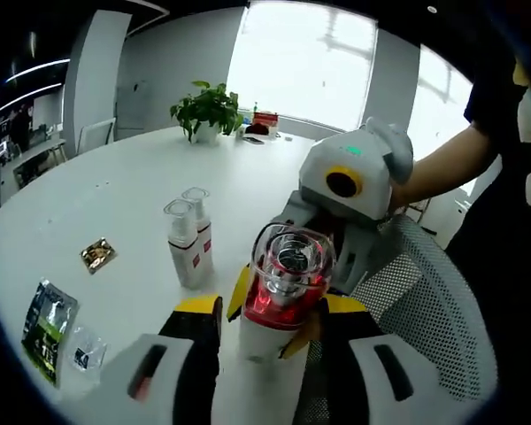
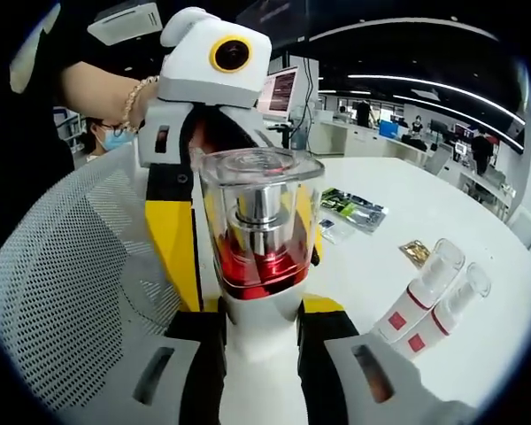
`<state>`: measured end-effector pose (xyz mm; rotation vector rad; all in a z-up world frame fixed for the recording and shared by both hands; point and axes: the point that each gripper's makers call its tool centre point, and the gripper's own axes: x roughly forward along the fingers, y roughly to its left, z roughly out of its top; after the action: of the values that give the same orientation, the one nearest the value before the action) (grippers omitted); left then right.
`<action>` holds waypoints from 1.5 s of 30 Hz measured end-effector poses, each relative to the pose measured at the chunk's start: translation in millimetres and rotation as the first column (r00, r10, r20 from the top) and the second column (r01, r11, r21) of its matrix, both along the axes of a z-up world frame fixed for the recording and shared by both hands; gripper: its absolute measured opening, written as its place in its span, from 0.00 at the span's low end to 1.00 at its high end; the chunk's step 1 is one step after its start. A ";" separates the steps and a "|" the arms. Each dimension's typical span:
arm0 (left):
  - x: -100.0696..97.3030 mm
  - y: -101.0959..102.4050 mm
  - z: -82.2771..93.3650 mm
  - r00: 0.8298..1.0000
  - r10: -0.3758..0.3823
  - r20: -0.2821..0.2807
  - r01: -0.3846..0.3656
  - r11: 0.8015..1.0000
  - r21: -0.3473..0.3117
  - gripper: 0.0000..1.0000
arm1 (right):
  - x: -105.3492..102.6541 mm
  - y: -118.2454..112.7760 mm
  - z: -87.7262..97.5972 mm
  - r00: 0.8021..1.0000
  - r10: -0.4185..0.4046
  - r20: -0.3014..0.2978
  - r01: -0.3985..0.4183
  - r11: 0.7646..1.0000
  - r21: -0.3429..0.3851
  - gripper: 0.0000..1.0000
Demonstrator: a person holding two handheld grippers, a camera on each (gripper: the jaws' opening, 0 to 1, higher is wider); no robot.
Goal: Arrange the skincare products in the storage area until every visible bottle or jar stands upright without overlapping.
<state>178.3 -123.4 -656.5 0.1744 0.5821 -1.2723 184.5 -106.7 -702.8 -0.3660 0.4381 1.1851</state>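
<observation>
Both tools are on one bottle right now: the left tool point(image 1: 264, 320) has its yellow-tipped jaws closed around the white body of the pump bottle point(image 1: 283, 288), the one with the clear cap over a red collar, and the right tool point(image 2: 264, 329) grips the same bottle lower down in its own view, held above the white desk point(image 1: 124, 190) near a mesh chair point(image 1: 425, 301). Two slim white bottles point(image 1: 188, 243) stand upright and just touching each other out on the desk, with flat sachets point(image 1: 49, 328) lying nearer the edge. The risk I see: two grips on one smooth bottle, so if one hand twists or lets go unevenly the bottle could tip or slip, and setting it down too near the standing pair could knock them over. The bottle's base is hidden between the jaws, so I can't tell how much of it each tool really holds. Whether it clears the desk edge is also hard to judge, and the sachets' print is too small to read.
</observation>
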 end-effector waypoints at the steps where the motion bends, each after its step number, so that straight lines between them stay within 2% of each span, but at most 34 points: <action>1: 1.0 1.7 -0.3 1.000 0.007 0.000 -0.007 1.000 0.000 0.44 | 0.0 -1.6 0.1 1.000 -0.004 -0.002 0.004 1.000 -0.001 0.30; 11: 7.6 20.2 3.3 0.992 0.125 -0.015 -0.125 0.992 -0.029 0.55 | 4.1 -35.1 1.5 0.998 -0.063 -0.009 0.063 0.998 -0.017 0.30; 13: 11.9 31.1 3.8 0.987 0.157 -0.030 -0.158 0.987 -0.036 0.58 | 4.9 -42.7 2.0 0.997 -0.078 -0.009 0.078 0.997 -0.021 0.30; 23: 7.4 60.4 4.4 0.960 0.276 -0.046 -0.277 0.960 -0.036 0.69 | 13.0 -78.4 1.1 0.991 -0.135 -0.006 0.134 0.990 -0.034 0.30; 34: 2.7 81.3 3.2 0.928 0.364 -0.074 -0.366 0.930 -0.021 0.79 | 19.4 -107.5 2.0 0.982 -0.188 -0.002 0.187 0.981 -0.046 0.30; 45: -5.1 90.0 -1.2 0.907 0.411 -0.095 -0.414 0.910 -0.006 0.84 | 49.2 -147.8 2.5 0.976 -0.220 0.001 0.219 0.973 -0.068 0.30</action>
<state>173.2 -33.4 -657.7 -0.0317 0.6419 -0.8769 233.7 -254.5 -700.3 -0.3622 0.5123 0.9583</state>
